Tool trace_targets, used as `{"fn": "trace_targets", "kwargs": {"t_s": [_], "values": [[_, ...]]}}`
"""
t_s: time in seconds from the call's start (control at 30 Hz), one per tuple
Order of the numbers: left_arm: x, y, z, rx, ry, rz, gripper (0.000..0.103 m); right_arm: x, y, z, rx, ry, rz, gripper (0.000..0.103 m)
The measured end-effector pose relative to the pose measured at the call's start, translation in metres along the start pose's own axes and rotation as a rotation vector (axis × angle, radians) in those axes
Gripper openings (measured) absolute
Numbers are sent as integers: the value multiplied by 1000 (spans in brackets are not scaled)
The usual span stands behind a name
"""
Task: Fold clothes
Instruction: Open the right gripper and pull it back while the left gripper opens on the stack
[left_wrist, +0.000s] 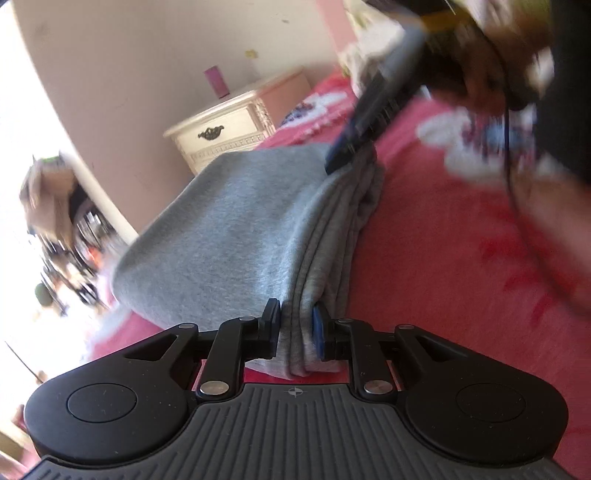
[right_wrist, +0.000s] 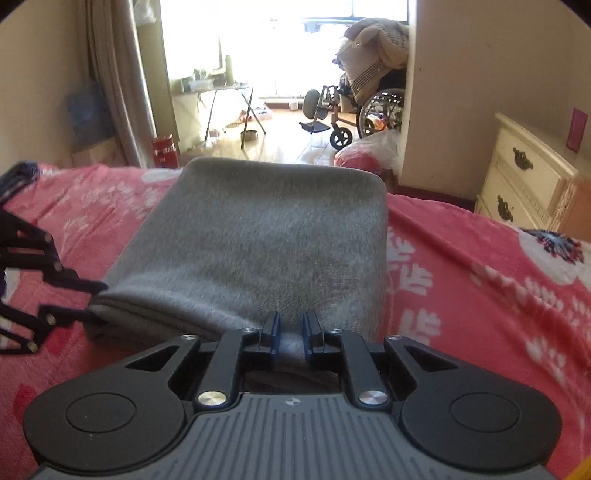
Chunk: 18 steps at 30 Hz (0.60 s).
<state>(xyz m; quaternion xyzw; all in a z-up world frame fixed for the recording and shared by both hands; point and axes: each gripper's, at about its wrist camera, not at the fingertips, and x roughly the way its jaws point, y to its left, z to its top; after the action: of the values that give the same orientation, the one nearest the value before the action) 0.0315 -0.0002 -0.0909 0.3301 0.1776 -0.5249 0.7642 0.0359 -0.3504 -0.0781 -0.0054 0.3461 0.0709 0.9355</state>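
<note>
Grey garment (right_wrist: 266, 236): folded stack on the pink bedspread (right_wrist: 480, 280) | left gripper (left_wrist: 295, 325): pinching one near corner's layers | right gripper (right_wrist: 290, 328): clamped on the other | step, judged: carrying or folding over; needs level, matched hands.

The folded garment (right_wrist: 266, 236) lies on the bed (right_wrist: 480, 295). The right claw (right_wrist: 290, 325) grips its near edge; the left claw (left_wrist: 295, 325) pinches the stacked layers at its left corner. Right of the bed stands a dresser (right_wrist: 532, 177). Beyond the bed's far edge, through a doorway, a wheelchair (right_wrist: 369, 110) sits on the floor.
</note>
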Motion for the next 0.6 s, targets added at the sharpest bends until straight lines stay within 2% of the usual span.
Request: {"fn": "trace_targets", "kwargs": {"t_s": [0.1, 0.17, 0.27, 0.4, 0.5, 0.57, 0.6], "values": [[-19, 17, 3, -131, -41, -75, 18, -5, 3, 10, -7, 0, -2, 13], [-27, 25, 7, -194, -62, -75, 18, -9, 5, 16, -11, 0, -3, 13], [-18, 34, 11, -286, -45, -59, 18, -13, 10, 27, -10, -16, 12, 13], [13, 38, 17, -311, 33, -12, 18, -9, 20, 33, 16, -38, 49, 13], [25, 38, 15, -360, 68, -59, 18, 6, 18, 13, 37, 20, 50, 14], [25, 32, 13, -336, 72, -63, 20, 14, 17, -3, 33, 42, 46, 13], [24, 29, 12, -321, 72, -60, 21, 11, 18, 1, 30, 35, 37, 13]]}}
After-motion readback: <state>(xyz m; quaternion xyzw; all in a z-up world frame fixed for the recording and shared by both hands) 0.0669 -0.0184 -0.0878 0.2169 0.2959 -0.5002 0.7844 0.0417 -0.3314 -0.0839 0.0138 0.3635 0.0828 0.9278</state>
